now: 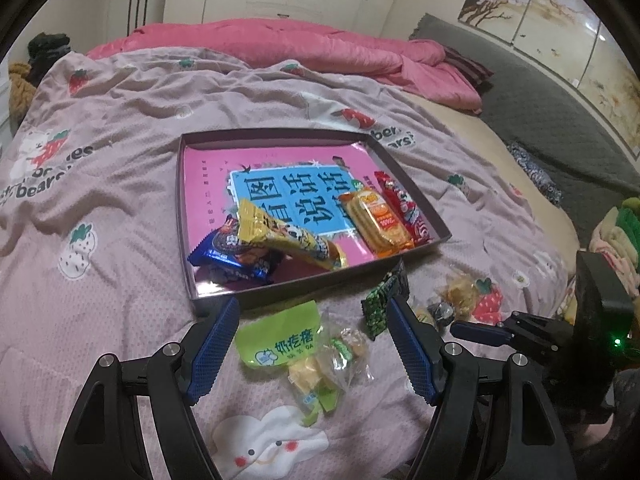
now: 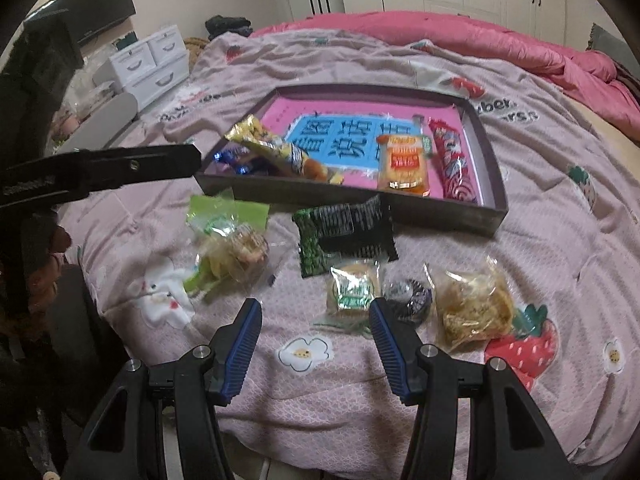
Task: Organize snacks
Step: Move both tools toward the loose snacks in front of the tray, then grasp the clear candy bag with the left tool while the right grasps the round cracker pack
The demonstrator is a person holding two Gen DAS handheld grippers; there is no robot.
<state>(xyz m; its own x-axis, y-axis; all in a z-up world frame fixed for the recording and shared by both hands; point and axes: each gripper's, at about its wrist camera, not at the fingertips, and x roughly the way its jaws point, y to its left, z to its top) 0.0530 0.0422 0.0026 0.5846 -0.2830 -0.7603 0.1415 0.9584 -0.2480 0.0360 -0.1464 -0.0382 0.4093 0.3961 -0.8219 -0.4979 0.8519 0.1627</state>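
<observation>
A shallow dark tray [image 1: 416,184] [image 2: 490,148] with a pink and blue liner lies on the bed. It holds a blue cookie pack [image 1: 232,254], a yellow bar [image 1: 288,234] [image 2: 268,144], an orange cracker pack [image 1: 378,216] [image 2: 404,164] and a red pack [image 1: 404,204] [image 2: 452,160]. On the bedspread before the tray lie a clear bag with a green label [image 1: 304,348] [image 2: 228,240], a green-black packet [image 1: 384,300] [image 2: 344,232], a small green-labelled biscuit [image 2: 352,288], a dark round sweet [image 2: 408,296] and a clear bag of yellow snacks [image 2: 472,304]. My left gripper [image 1: 312,344] is open over the green-label bag. My right gripper [image 2: 316,344] is open just short of the small biscuit.
The pink strawberry-print bedspread [image 1: 140,160] covers the bed, with a pink quilt [image 1: 320,44] bunched at the back. White drawers [image 2: 152,64] stand beside the bed at left. Folded clothes [image 1: 616,236] lie at the right edge.
</observation>
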